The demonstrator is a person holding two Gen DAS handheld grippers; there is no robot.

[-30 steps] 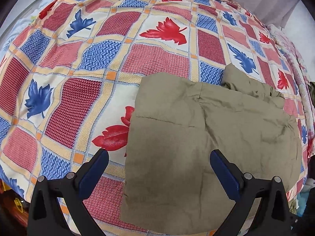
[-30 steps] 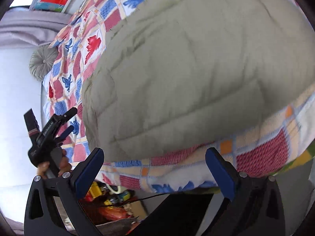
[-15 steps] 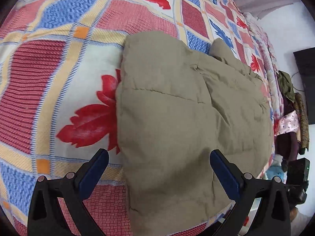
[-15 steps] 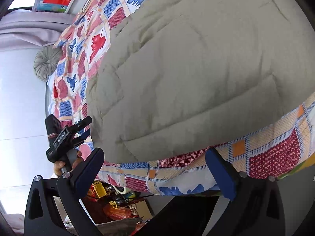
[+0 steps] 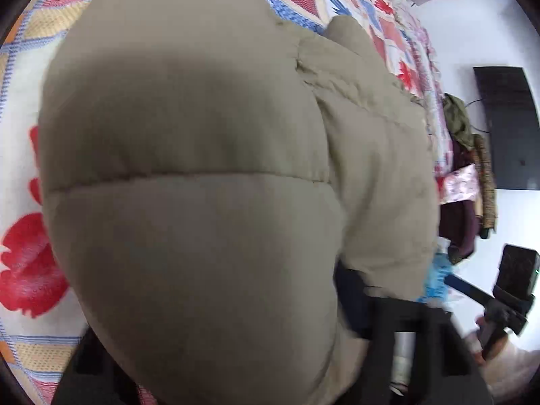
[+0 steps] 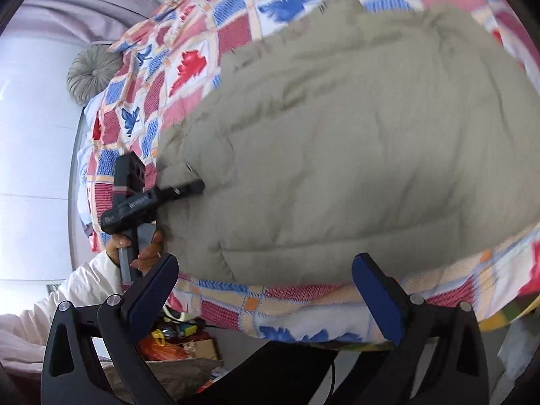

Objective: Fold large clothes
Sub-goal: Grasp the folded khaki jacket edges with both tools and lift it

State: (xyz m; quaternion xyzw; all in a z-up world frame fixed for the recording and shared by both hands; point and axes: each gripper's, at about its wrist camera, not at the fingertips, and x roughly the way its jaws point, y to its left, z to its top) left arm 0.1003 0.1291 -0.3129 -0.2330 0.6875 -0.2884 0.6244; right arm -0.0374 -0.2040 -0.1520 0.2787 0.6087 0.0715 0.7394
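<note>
1. The left gripper [image 6: 199, 186], seen from the right wrist view, points to the right with its dark tip pressed into soft padding; whether its jaws are apart or together cannot be told there.
2. In the left wrist view its near parts are mostly hidden and blurred, so the jaw state is unclear there too.
3. The left hand [image 6: 141, 246] wraps around the grey handle from below, fingers curled, with a white sleeve [image 6: 81, 287] on the forearm running to the near left.
4. The right gripper [image 6: 265, 290] has its two blue-padded jaws spread wide apart, holding nothing.
</note>
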